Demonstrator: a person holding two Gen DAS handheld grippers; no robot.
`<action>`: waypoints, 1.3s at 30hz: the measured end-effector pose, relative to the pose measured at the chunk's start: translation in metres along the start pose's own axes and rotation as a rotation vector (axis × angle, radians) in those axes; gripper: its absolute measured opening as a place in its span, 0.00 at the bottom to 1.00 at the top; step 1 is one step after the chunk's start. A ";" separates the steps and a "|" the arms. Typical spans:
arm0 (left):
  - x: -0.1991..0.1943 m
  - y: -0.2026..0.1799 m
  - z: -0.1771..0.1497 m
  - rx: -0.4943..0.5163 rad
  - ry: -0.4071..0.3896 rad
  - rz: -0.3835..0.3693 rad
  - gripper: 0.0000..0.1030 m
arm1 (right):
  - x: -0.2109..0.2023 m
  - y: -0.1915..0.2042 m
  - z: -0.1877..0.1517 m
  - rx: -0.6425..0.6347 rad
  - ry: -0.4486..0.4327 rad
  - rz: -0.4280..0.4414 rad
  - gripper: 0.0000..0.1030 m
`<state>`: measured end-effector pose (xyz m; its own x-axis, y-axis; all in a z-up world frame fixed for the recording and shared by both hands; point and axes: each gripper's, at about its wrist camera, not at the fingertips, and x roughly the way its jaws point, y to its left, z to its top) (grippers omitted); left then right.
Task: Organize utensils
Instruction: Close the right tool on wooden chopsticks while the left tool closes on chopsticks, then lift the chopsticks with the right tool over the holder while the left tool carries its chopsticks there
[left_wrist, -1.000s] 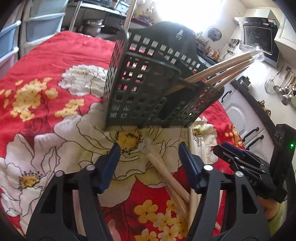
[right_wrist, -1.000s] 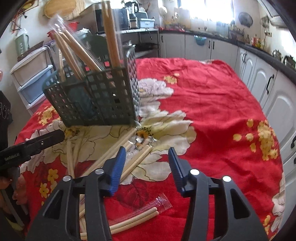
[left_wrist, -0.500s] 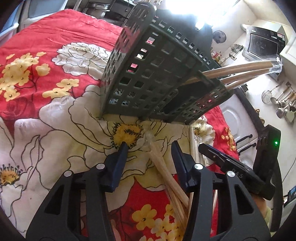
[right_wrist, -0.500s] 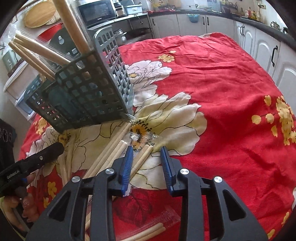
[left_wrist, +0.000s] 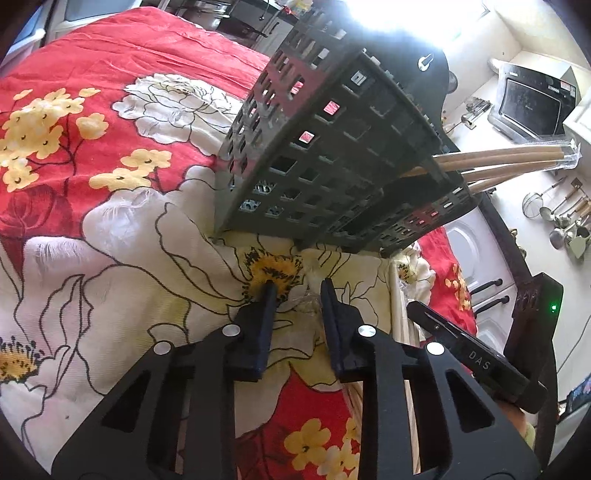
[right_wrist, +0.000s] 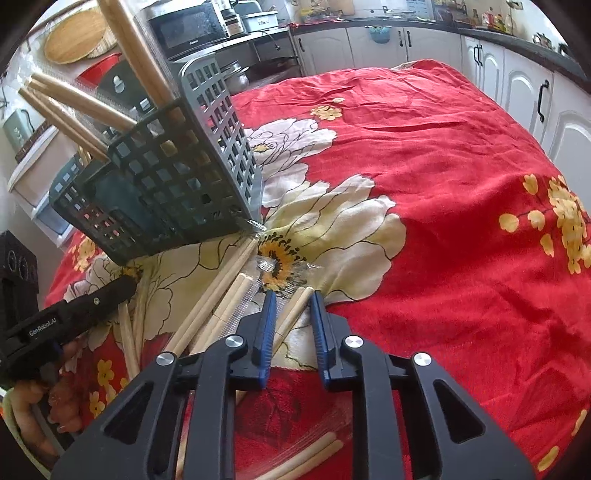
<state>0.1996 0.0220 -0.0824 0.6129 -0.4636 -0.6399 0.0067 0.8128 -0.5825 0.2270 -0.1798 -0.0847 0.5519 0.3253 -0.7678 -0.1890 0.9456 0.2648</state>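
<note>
Both grippers' fingers were closing: the left gripper (left_wrist: 295, 286) around a clear wrapper (left_wrist: 308, 301), the right gripper (right_wrist: 291, 295) around wrapped chopsticks (right_wrist: 293, 314).

The tablecloth (right_wrist: 443, 155) was bright red, printed with large cream-white peonies outlined in black around yellow centres, plus clusters of small yellow blossoms. The perforated utensil basket (right_wrist: 166, 192) was dark grey-green with a grid of square holes, and the chopsticks (right_wrist: 74, 107) standing in it, like the wrapped chopsticks (right_wrist: 291, 314) lying on the cloth, were pale tan wood in clear plastic sleeves. Both the left gripper (left_wrist: 295, 291) and right gripper (right_wrist: 291, 299) were black with blue pads (right_wrist: 267, 325), and the kitchen cabinets (right_wrist: 524, 77) were white with black handles.
</note>
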 end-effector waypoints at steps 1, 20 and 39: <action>-0.002 0.002 0.000 -0.004 -0.001 -0.005 0.16 | -0.001 -0.001 0.000 0.008 -0.002 0.005 0.14; -0.050 0.031 0.004 -0.095 -0.110 -0.053 0.08 | -0.046 0.004 0.008 0.075 -0.113 0.159 0.06; -0.136 0.009 0.013 -0.005 -0.356 -0.023 0.08 | -0.112 0.072 0.012 -0.103 -0.251 0.279 0.05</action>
<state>0.1265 0.0964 0.0056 0.8498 -0.3285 -0.4121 0.0203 0.8018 -0.5973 0.1609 -0.1485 0.0273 0.6469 0.5719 -0.5045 -0.4336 0.8200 0.3736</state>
